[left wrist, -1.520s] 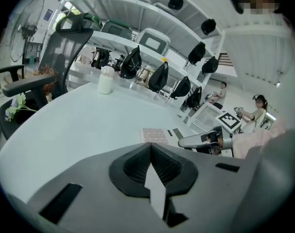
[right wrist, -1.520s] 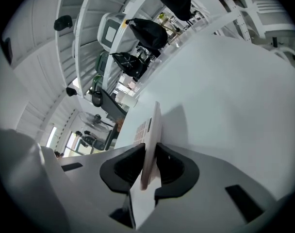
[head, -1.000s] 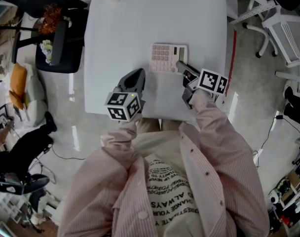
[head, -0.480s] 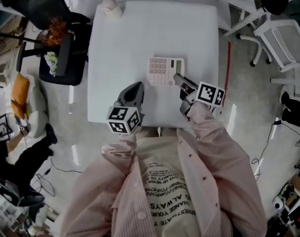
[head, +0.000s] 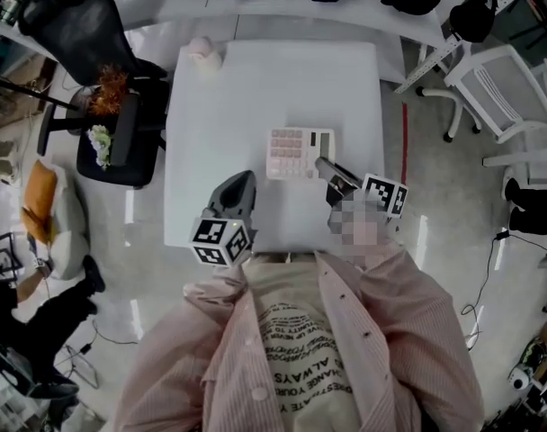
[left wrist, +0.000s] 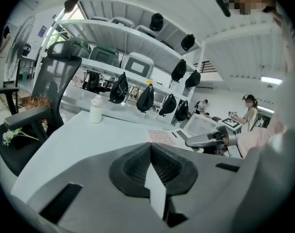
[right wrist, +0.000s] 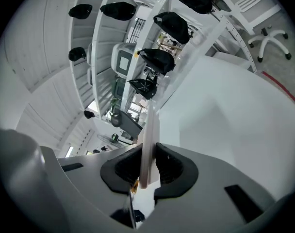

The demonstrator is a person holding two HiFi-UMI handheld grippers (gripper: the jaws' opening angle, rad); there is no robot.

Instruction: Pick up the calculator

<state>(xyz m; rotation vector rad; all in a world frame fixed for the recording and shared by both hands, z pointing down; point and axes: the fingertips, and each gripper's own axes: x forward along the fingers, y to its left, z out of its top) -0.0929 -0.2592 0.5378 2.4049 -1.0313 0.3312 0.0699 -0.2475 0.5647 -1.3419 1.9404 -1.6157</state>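
Right tongs (right wrist: 148, 152) clamp the edge of a flat pinkish-white plastic calculator (head: 296, 154) over a white square tabletop (head: 255, 88). Left tongs (left wrist: 150, 147) are closed and empty, nearby.

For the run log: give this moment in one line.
right gripper: shut on calculator edge | left gripper: shut, empty | calculator: over table

The calculator (head: 299, 153) is over the table (head: 255, 88), bottle (head: 203, 52) at far-left corner.
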